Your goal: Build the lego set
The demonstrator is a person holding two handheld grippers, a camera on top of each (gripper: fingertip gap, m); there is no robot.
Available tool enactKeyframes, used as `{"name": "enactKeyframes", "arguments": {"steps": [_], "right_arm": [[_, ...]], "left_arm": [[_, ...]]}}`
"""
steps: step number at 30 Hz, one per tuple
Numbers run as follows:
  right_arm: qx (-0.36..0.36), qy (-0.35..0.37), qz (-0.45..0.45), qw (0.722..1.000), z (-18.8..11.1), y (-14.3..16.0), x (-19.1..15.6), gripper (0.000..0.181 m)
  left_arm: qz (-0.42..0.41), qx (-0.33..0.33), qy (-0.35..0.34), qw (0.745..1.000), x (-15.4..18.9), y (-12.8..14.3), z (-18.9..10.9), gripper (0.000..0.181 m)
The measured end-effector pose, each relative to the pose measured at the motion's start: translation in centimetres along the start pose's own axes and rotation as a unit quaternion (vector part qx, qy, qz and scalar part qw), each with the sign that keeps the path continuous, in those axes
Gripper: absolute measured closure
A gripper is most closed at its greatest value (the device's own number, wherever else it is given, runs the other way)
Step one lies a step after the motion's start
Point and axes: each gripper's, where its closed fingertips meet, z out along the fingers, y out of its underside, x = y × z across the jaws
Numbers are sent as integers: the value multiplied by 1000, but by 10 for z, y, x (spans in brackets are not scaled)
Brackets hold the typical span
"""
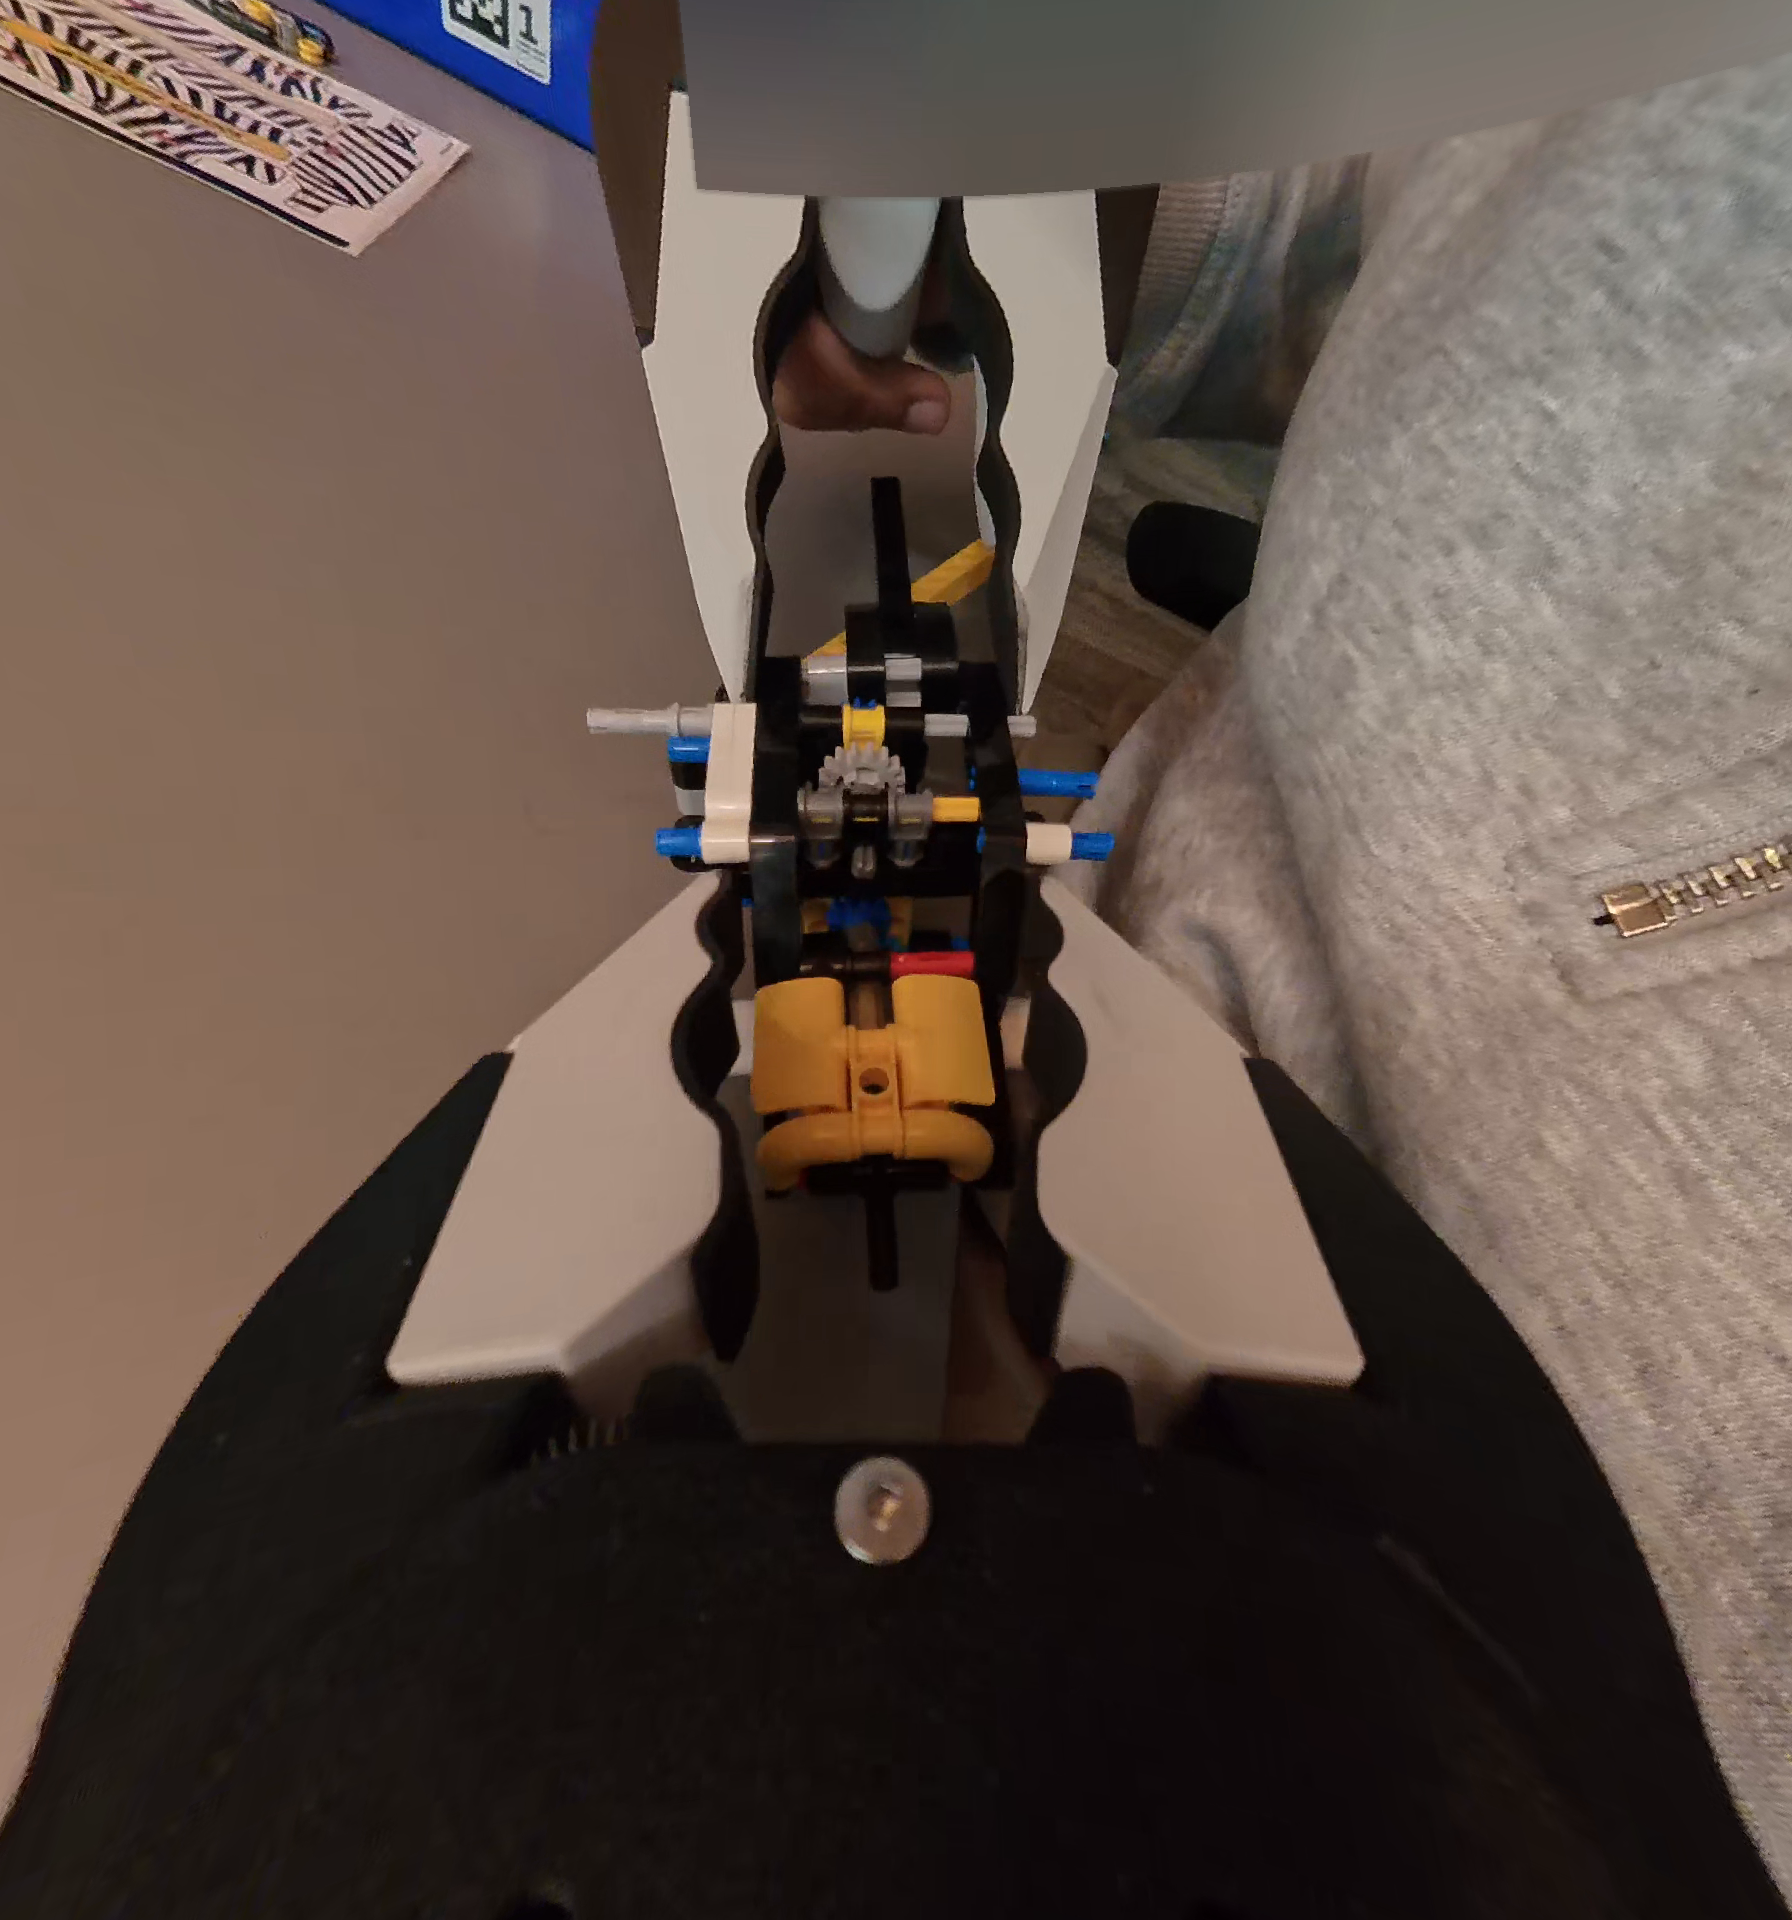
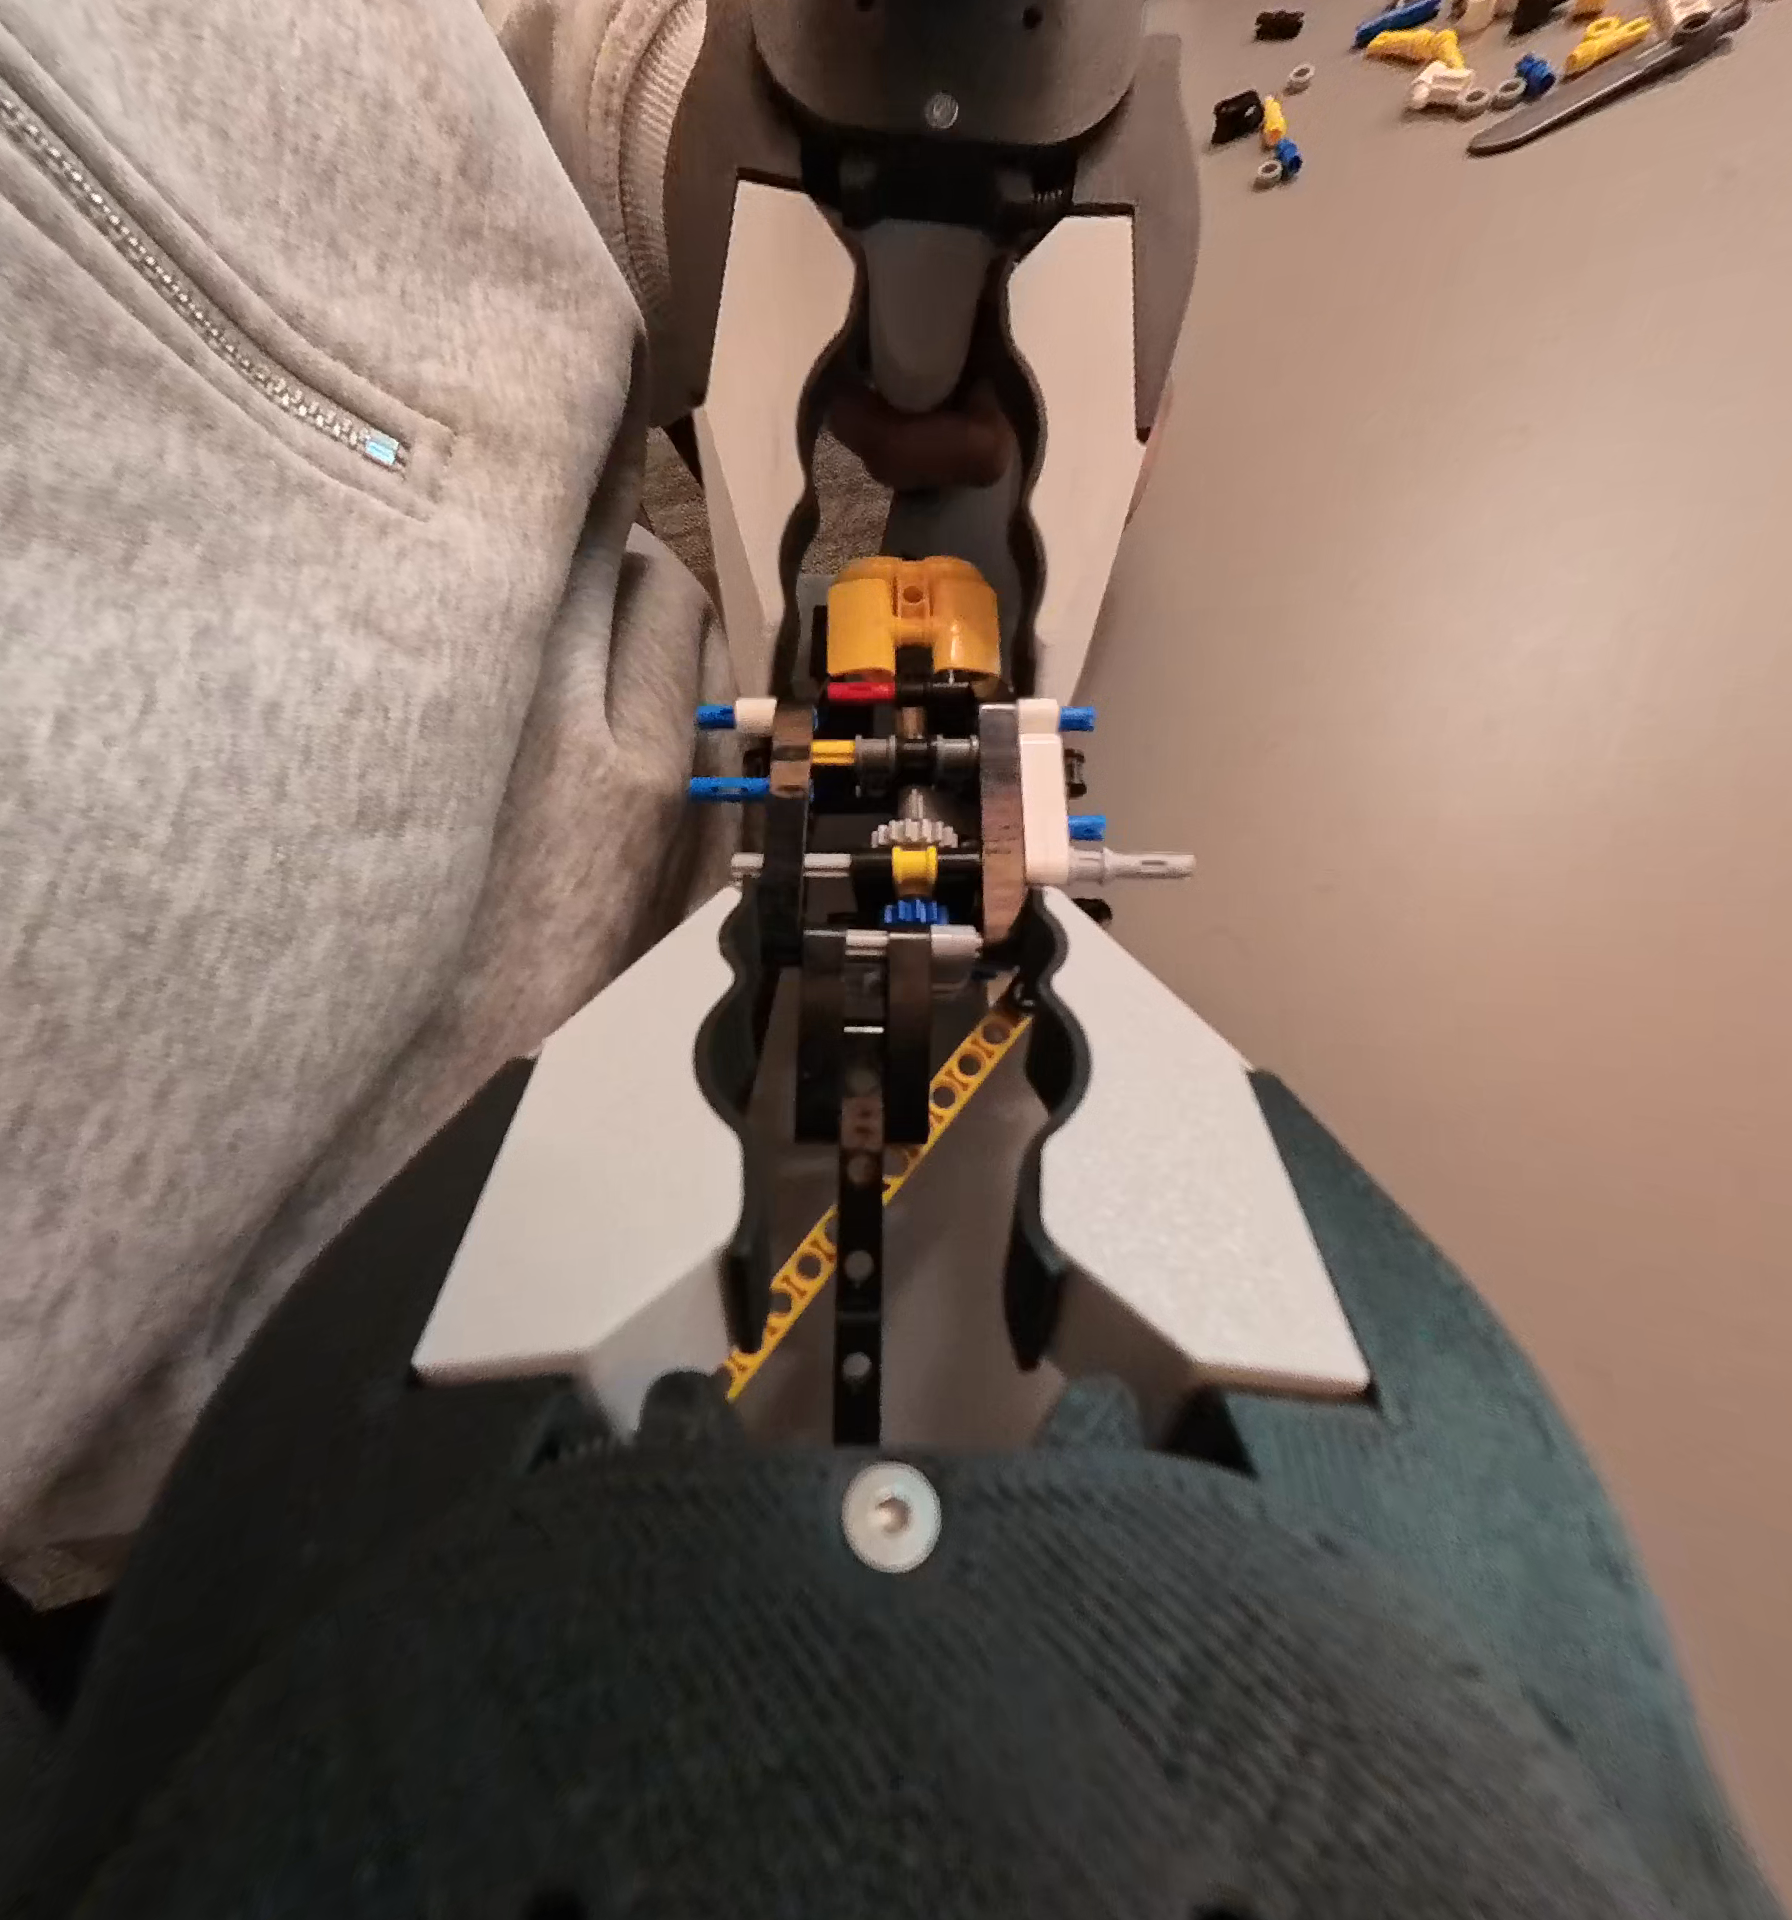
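Facing each other tip to tip, the left hand-held gripper [image 1: 876, 1039] and the right hand-held gripper [image 2: 887, 1039] both clamp the same half-built lego assembly [image 1: 871, 821], which is held in the air between them, just in front of a person's grey zip-up sweatshirt [image 1: 1494, 727] and above the tan counter [image 1: 248, 623]. The assembly's long axis runs straight along both pairs of fingers. Its yellow cylinder block [image 1: 871, 1060] lies at the end nearest the left wrist camera, while a black beam [image 2: 859, 1247] and a slanting yellow beam [image 2: 871, 1195] extend from the opposite end back toward the right wrist camera. Blue pins [image 1: 679, 842], a white connector [image 1: 731, 784] and a grey axle [image 1: 632, 719] stick out sideways, across that axis, beyond the black side plates that the wavy black pads press against. A grey gear [image 1: 861, 774] and a small yellow bush [image 1: 864, 720] sit in the open middle of the frame. In the right wrist view, loose lego pieces [image 2: 1443, 73] lie scattered on the counter well apart from the assembly. In the left wrist view, a striped sticker sheet [image 1: 196, 114] rests on the counter beside a blue box [image 1: 476, 52].
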Motion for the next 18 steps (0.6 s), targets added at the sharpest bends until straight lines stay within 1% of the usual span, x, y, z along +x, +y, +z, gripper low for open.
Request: {"name": "enactKeyframes", "arguments": {"steps": [8, 10, 12, 14, 17, 18], "right_arm": [[-5, 18, 4, 1000, -2, 1, 1, 129], [11, 28, 16, 999, -11, -4, 5, 125], [39, 42, 23, 998, -22, -16, 8, 120], [50, 50, 27, 997, -23, -26, 8, 115], [9, 57, 22, 998, -7, -24, 6, 112], [-11, 66, 15, 998, -2, -21, 8, 114]], "left_arm": [[24, 5, -16, 1000, 0, -2, 0, 131], [26, 5, -19, 999, 0, -2, 0, 131], [26, 6, -23, 999, -1, -3, 0, 131], [28, 7, -27, 999, -2, -3, 1, 131], [31, 3, -31, 999, -3, -5, 3, 131], [33, 1, -32, 999, -3, -5, 3, 131]]}}
